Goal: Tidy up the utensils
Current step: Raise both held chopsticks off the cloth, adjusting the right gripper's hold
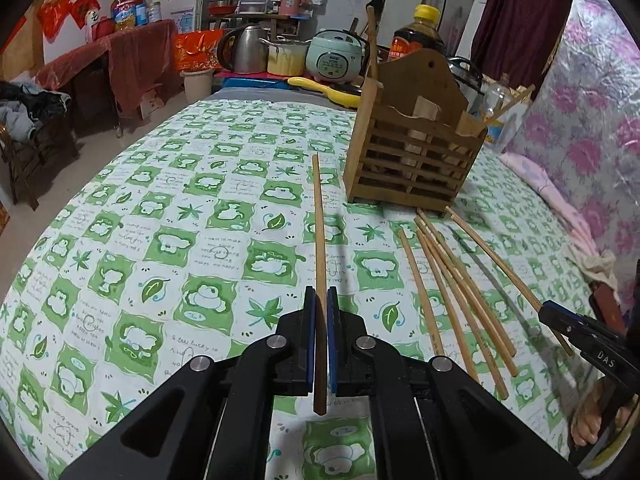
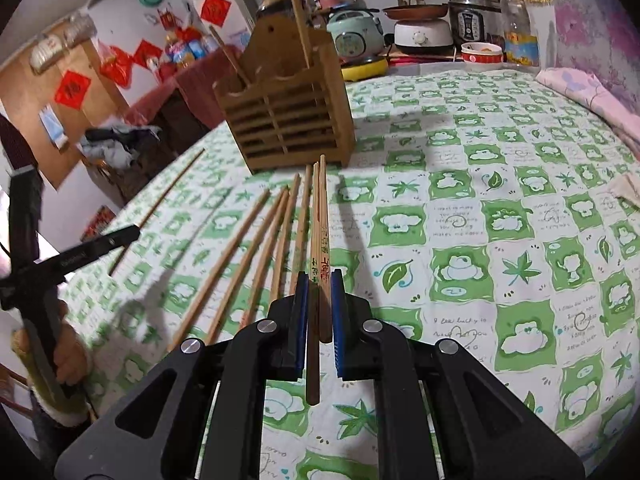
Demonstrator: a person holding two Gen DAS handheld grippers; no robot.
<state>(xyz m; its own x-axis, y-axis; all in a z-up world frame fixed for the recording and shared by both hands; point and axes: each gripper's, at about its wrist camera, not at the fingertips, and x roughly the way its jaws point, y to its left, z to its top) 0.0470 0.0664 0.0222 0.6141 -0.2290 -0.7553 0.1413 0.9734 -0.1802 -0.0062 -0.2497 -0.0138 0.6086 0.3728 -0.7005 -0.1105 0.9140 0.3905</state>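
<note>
Left wrist view: the left gripper (image 1: 321,300) is pinched on a single chopstick (image 1: 319,216), which runs forward between the blue pads and points toward the wooden holder (image 1: 416,148). The holder stands upright on the green-patterned cloth (image 1: 180,240), ahead and to the right. One chopstick already stands in its left corner. A loose bundle of chopsticks (image 1: 452,280) lies flat on the cloth just in front of the holder. The right gripper enters at the right edge, largely cut off, so its jaws cannot be read here.

Right wrist view: the right gripper (image 2: 320,280) is clamped on a pair of printed chopsticks (image 2: 322,232) (two sticks side by side, one rear end jutting back further). They aim at the base of the holder (image 2: 286,120). The loose chopsticks (image 2: 256,256) lie fanned out to the left. The left gripper (image 2: 134,234) shows at the left edge, blurred, with its stick reaching forward.

Step judged: both loads picked and carried, insertion not yet done. Next move likely calls for tipping each stick toward vertical and lowering it into a compartment from above.

Hard to make out: the inside of the holder and its dividers (slats block the view).
</note>
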